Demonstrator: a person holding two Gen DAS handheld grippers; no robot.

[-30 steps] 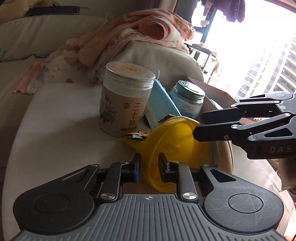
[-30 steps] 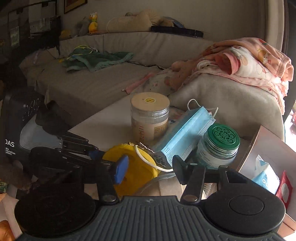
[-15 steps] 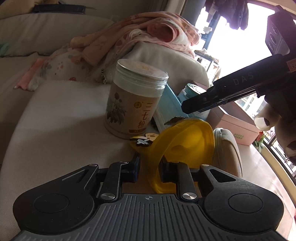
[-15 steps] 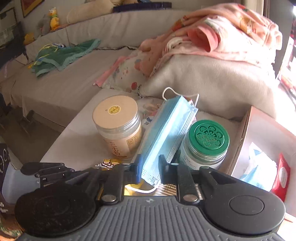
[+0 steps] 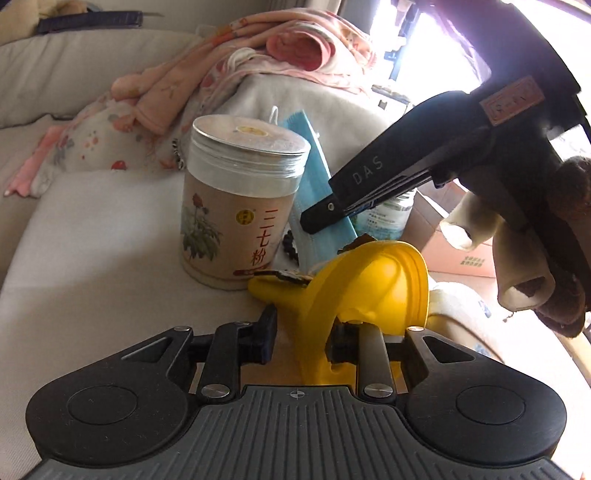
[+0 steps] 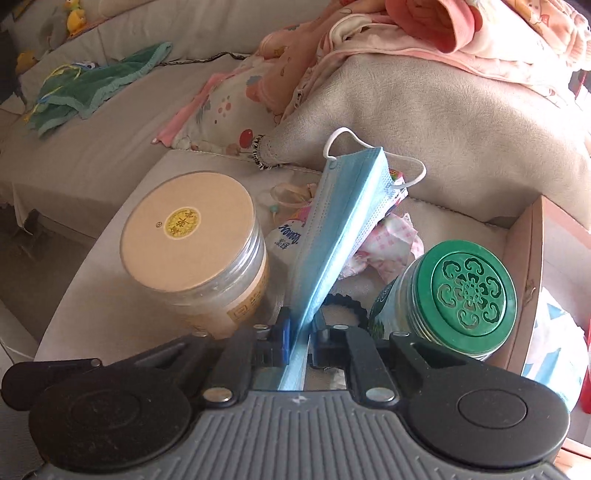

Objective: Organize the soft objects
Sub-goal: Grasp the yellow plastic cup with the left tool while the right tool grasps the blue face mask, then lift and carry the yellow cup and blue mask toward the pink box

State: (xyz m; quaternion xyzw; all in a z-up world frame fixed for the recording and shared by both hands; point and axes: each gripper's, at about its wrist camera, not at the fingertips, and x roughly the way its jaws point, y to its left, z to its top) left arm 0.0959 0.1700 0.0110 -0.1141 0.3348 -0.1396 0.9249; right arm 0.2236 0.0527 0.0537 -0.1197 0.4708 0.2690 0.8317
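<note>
My left gripper point(image 5: 301, 334) is shut on the rim of a yellow cap-like soft object point(image 5: 369, 284) on the cushioned surface. My right gripper point(image 6: 300, 332) is shut on the lower edge of a stack of blue face masks point(image 6: 343, 221), which stands tilted between the two jars. In the left wrist view the right gripper point(image 5: 321, 218) reaches in from the right and pinches the blue masks point(image 5: 310, 155) behind the beige jar.
A beige-lidded jar point(image 6: 192, 243) stands left of the masks and a green-lidded jar point(image 6: 465, 291) right. A cardboard box point(image 6: 532, 258) is at the right. Pink clothes point(image 6: 406, 33) lie on the sofa arm, a green cloth point(image 6: 92, 81) far left. Tissue packs point(image 6: 384, 243) lie behind the masks.
The right gripper moved forward from the yellow object and closed on the blue masks. The left gripper stayed shut on the yellow object, which has tilted up slightly.
</note>
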